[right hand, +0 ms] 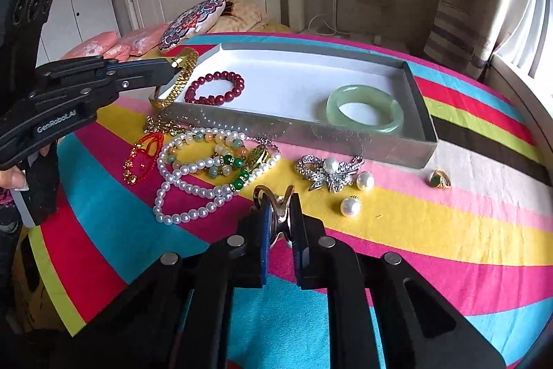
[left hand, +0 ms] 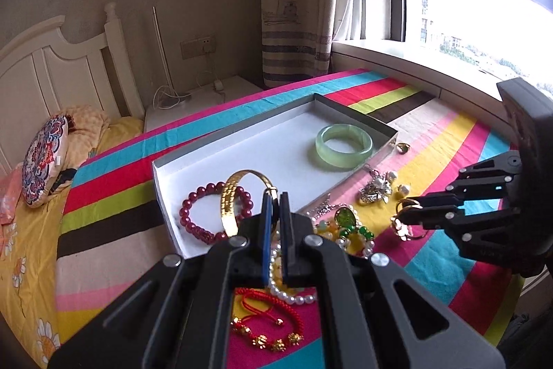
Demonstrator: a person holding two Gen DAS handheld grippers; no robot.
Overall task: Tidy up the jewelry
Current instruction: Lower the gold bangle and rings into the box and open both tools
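Observation:
A shallow white-lined box (left hand: pixel 242 141) (right hand: pixel 397 148) sits on the striped cloth. In it lie a green jade bangle (left hand: pixel 343 141) (right hand: pixel 365 109) and a dark red bead bracelet (left hand: pixel 193 217) (right hand: pixel 215 88). My left gripper (left hand: pixel 275 196) (right hand: pixel 174 66) is shut on a wide gold bangle (left hand: pixel 232 199) (right hand: pixel 179 82), holding it over the box's near-left end. My right gripper (right hand: pixel 279 196) (left hand: pixel 402 218) is shut on a gold ring (right hand: pixel 276 206) (left hand: pixel 404 224), held above the cloth in front of the box.
Loose on the cloth lie a pearl necklace (right hand: pixel 179 175), a green-and-yellow bead bracelet (right hand: pixel 221 161), a red cord bracelet (right hand: pixel 143 158) (left hand: pixel 266 324), a rhinestone bow brooch (right hand: pixel 328 172), two pearl earrings (right hand: pixel 350 206) and a green-stone gold ring (right hand: pixel 439 179). A bed stands behind.

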